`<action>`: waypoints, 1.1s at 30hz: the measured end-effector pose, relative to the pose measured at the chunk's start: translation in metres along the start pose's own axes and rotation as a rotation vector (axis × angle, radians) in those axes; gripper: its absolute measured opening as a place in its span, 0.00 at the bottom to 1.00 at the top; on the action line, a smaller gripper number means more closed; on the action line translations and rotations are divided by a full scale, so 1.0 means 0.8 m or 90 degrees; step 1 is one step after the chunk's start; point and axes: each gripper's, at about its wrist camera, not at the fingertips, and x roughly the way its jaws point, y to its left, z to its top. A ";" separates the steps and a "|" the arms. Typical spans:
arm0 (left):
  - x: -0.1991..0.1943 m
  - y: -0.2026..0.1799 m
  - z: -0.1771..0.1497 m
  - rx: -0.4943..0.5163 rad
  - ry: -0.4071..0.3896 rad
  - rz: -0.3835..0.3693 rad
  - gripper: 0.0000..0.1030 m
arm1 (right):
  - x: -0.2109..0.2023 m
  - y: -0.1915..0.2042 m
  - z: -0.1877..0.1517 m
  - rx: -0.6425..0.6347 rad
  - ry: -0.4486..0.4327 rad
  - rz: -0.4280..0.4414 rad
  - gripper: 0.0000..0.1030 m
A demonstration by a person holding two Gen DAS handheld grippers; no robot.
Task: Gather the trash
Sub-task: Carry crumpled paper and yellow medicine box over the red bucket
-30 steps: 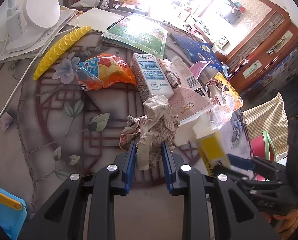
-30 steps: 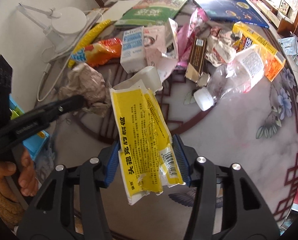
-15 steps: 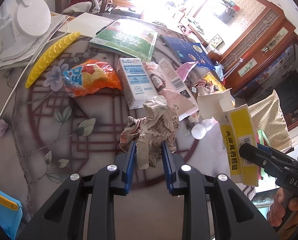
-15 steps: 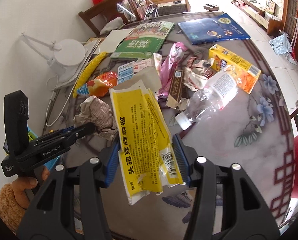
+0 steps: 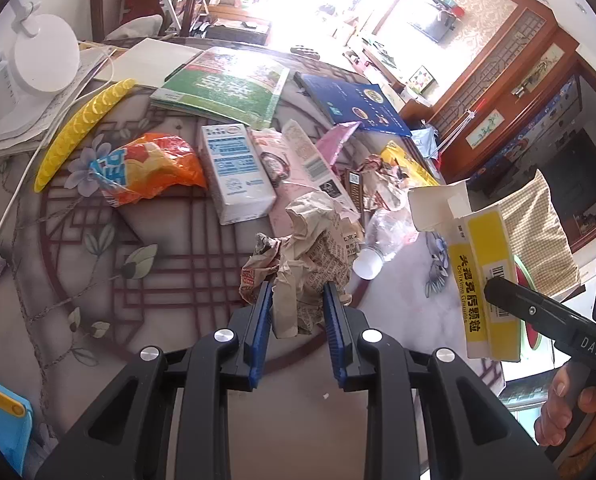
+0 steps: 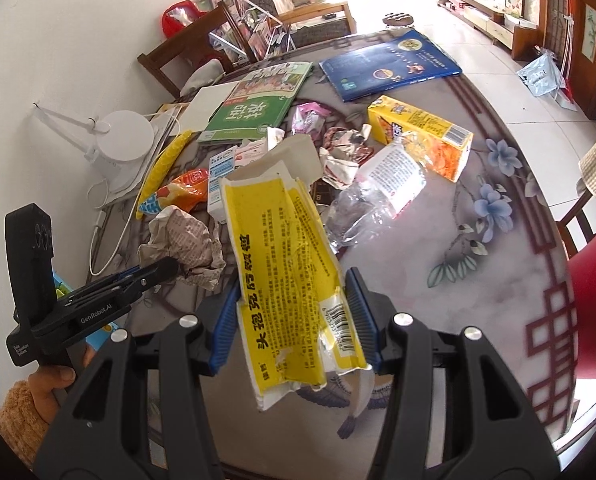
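Both tongs lifted; bottle (image 6: 371, 200), milk carton (image 5: 236, 174) left below.

Black gripper arms with blue ribbed pads (image 5: 260, 328). Yellow-and-white flattened carton (image 6: 286, 280), black print and barcode. Crumpled newsprint wad (image 5: 309, 252), tan and grey. Orange, blue and white snack bag (image 5: 150, 168). White milk carton (image 5: 236, 168) with pale blue label. Bright yellow ridged strip (image 5: 82, 126). Green book (image 6: 254, 106) and navy book (image 6: 389, 66). Yellow-orange juice box (image 6: 421, 132). Marbled grey tabletop (image 6: 497, 248), maroon lattice lines, lilac flowers.
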 end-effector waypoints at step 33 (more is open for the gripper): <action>0.029 -0.150 -0.026 0.047 0.010 -0.008 0.23 | -0.059 -0.127 -0.030 0.036 -0.002 0.027 0.48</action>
